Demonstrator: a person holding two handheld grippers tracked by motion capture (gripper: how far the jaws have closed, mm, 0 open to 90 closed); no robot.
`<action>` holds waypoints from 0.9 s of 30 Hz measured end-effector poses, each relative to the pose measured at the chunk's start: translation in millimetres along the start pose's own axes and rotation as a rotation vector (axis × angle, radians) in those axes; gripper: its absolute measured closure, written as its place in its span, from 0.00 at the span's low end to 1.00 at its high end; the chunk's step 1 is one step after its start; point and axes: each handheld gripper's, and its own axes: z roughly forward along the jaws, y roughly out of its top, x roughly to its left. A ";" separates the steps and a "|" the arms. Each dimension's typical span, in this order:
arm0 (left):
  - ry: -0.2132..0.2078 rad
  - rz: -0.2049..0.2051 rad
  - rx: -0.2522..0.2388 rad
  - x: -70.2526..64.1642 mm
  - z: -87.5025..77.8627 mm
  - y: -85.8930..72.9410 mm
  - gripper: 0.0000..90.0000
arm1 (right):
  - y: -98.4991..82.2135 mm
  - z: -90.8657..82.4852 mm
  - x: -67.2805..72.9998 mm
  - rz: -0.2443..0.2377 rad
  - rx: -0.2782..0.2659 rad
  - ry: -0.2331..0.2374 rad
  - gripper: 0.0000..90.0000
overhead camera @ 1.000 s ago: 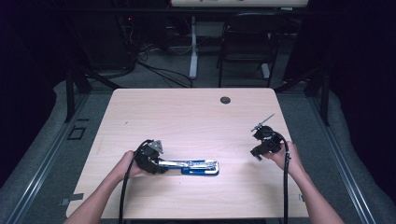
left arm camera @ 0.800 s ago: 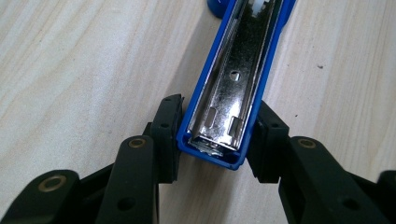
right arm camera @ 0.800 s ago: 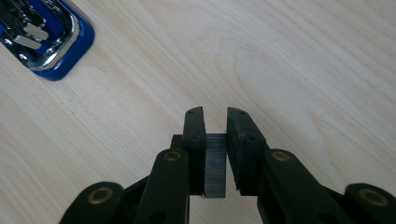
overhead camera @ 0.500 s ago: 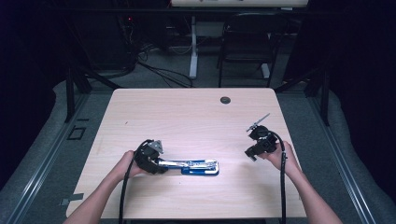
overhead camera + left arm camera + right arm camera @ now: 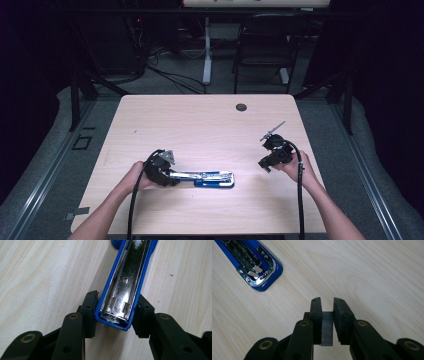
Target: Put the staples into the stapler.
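A blue stapler (image 5: 214, 178) with a chrome staple channel lies opened out flat on the wooden table (image 5: 200, 130), near its front edge. My left gripper (image 5: 174, 175) is shut on one end of it; in the left gripper view the pads (image 5: 90, 312) press both sides of the blue arm (image 5: 125, 277). My right gripper (image 5: 263, 164) hovers to the right of the stapler, apart from it. It is shut on a grey strip of staples (image 5: 327, 327) held between its pads. The stapler's rounded end (image 5: 254, 267) lies ahead of it, at the upper left of the right gripper view.
A small dark round disc (image 5: 241, 107) sits near the table's far edge. A dark chair (image 5: 265, 45) and a white post (image 5: 207, 50) stand on the floor behind the table. Black cables trail from both grippers toward the front edge.
The right hand has shifted slightly to the left, toward the stapler, with the staple strip still in its jaws. The left hand and the stapler have stayed put.
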 end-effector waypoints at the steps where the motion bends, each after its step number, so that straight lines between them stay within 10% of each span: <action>1: 0.000 0.002 0.001 0.2 -0.1 0.0 0.68 | 0.6 -0.6 0.5 -0.004 0.001 -0.003 0.87; 27: -0.004 0.005 0.001 1.0 -0.1 0.2 0.68 | 25.6 6.3 16.1 -0.110 -0.004 -0.006 0.87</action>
